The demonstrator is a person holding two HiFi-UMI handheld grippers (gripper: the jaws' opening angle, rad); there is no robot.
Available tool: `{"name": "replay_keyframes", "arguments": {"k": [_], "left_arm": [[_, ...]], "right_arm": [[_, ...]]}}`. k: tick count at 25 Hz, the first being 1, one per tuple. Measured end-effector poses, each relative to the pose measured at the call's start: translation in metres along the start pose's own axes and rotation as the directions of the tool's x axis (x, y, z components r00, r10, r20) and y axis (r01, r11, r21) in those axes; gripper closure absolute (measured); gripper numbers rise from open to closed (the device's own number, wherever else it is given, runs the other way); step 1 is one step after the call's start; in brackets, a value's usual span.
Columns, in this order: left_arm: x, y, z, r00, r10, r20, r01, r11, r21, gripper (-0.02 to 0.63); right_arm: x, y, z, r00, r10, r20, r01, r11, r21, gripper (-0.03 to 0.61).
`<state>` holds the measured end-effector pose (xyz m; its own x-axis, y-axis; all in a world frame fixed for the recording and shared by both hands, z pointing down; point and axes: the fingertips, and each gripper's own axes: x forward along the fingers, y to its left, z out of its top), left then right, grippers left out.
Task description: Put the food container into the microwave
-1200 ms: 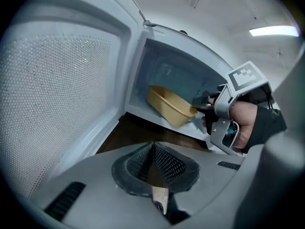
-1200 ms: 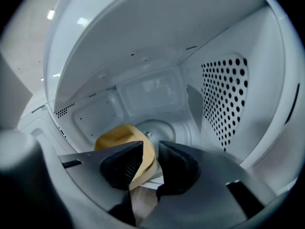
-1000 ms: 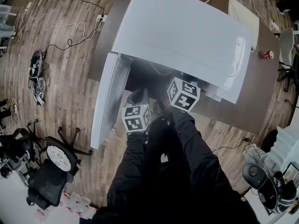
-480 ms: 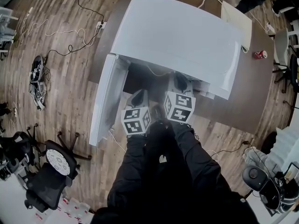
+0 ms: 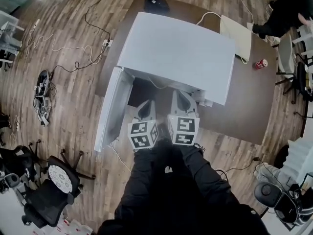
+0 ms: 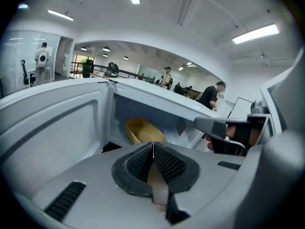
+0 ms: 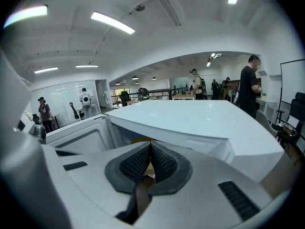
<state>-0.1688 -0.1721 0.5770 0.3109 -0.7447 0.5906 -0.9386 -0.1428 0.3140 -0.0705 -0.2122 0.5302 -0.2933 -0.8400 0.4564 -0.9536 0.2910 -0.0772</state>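
Note:
A white microwave (image 5: 178, 53) stands on a brown table (image 5: 249, 102), its door (image 5: 110, 111) swung open to the left. In the left gripper view a yellow food container (image 6: 143, 130) rests inside the microwave cavity, apart from both grippers. A thin yellow edge of the container (image 7: 142, 139) shows in the right gripper view. My left gripper (image 5: 145, 106) is shut and holds nothing; it sits just outside the opening. My right gripper (image 5: 182, 96) is beside it, also shut and holding nothing. The right gripper (image 6: 224, 128) appears at the right of the left gripper view.
A red can (image 5: 261, 63) and a flat white panel (image 5: 236, 31) lie on the table behind the microwave, with a black object (image 5: 156, 3) at the far edge. Cables and a power strip (image 5: 106, 44) trail on the floor at left. An office chair (image 5: 51, 190) stands lower left.
Both grippers have drawn back from the microwave opening toward the person, the right one more than the left. The head view has shifted, so more of the table shows.

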Motion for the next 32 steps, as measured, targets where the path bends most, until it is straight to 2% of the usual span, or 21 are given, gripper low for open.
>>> {"name": "replay_keyframes", "arguments": {"k": [6,15,24,32], "left_arm": [[-0.013,-0.030,0.045,0.995,-0.038,0.093,0.033,0.998,0.050,0.578],[-0.045,-0.073,0.101,0.970,-0.096,0.223,0.067,0.989,0.135,0.578],[-0.088,-0.114,0.158,0.923,-0.152,0.354,0.075,0.972,0.224,0.578],[-0.111,-0.133,0.181,0.890,-0.185,0.417,0.077,0.962,0.263,0.578]], "right_arm": [[-0.024,-0.001,0.037,0.997,0.021,0.077,-0.018,0.999,-0.031,0.554],[-0.064,0.000,0.088,0.984,0.064,0.168,-0.054,0.997,-0.062,0.554],[-0.106,-0.001,0.146,0.951,0.105,0.292,-0.077,0.991,-0.105,0.554],[-0.126,-0.001,0.178,0.924,0.121,0.363,-0.073,0.987,-0.144,0.554]]}}
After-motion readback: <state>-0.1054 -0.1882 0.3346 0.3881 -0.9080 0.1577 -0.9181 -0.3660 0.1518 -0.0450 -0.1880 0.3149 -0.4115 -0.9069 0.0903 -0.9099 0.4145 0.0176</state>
